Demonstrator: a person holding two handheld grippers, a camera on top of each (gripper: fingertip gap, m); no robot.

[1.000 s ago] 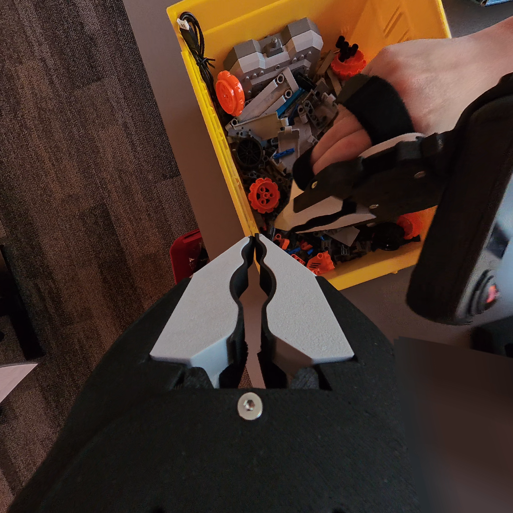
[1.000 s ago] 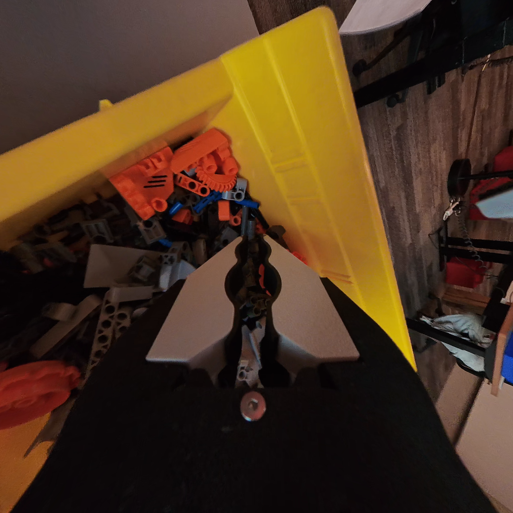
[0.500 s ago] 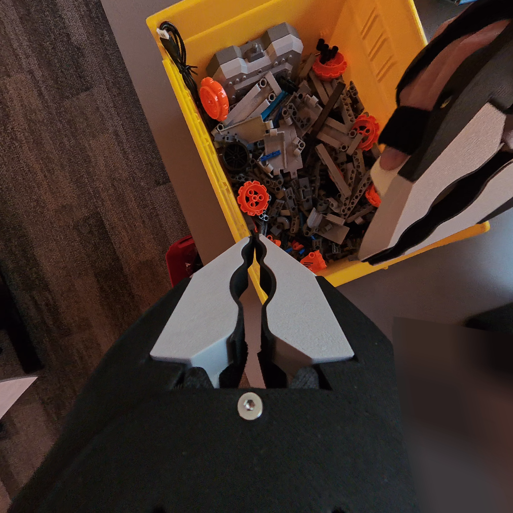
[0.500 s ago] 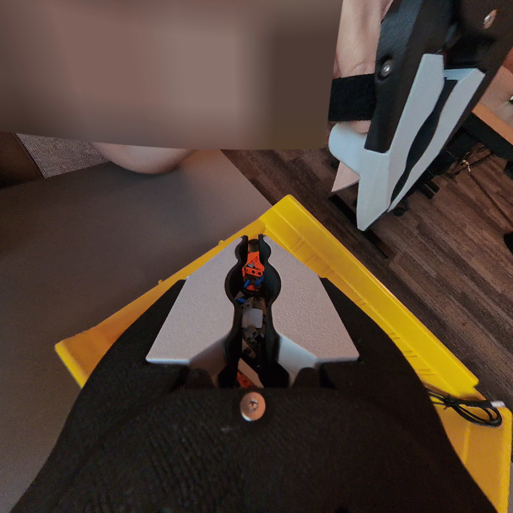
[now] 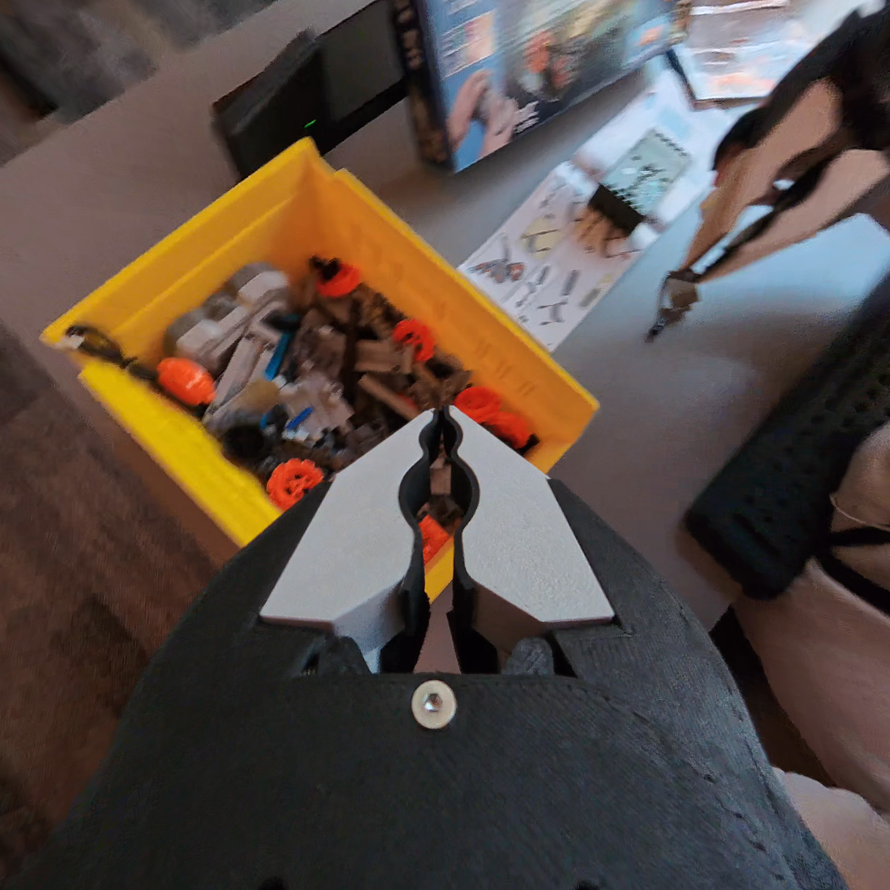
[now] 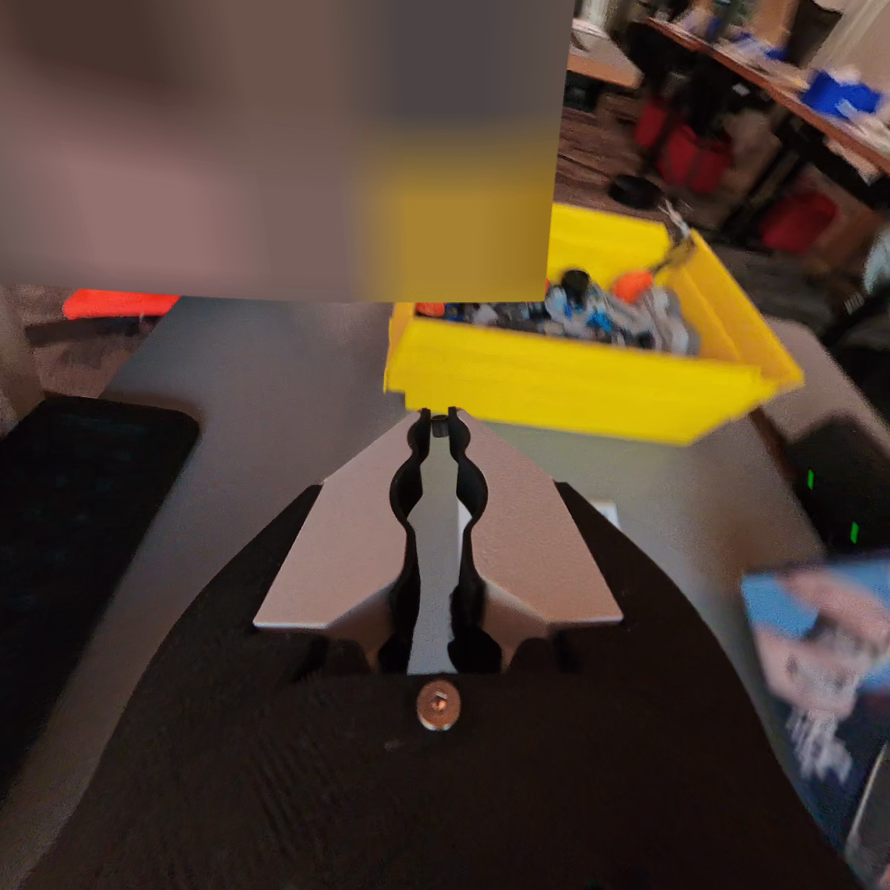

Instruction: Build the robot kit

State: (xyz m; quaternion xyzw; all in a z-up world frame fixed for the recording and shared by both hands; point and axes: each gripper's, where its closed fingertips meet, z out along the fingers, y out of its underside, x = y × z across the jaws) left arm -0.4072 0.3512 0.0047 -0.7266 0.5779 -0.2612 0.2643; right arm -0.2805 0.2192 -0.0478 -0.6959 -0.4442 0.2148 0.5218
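Note:
A yellow bin [image 5: 308, 207] full of grey, black, blue and orange building pieces stands on the grey table. My left gripper [image 5: 443, 415] hovers over the bin's near corner; its tips meet and nothing sits between them. In the right wrist view the bin [image 6: 554, 385] lies ahead and to the right. My right gripper [image 6: 438, 420] is outside the bin, above the table. It is shut on a small dark grey cylindrical piece [image 6: 438, 427] pinched at its very tips.
A black device with green lights [image 5: 308, 96], a picture-printed box [image 5: 505, 72] and printed sheets [image 5: 554, 269] lie behind the bin. A black perforated object [image 5: 794, 457] lies right. A black flat object [image 6: 72, 505] lies left in the right wrist view. The tips of one gripper are about 20 cm away from the tips of the other.
My right gripper has come up out of the bin and swung away over the table, a small dark piece now showing between its tips. My left gripper stayed shut and tilted to a flatter view of the bin.

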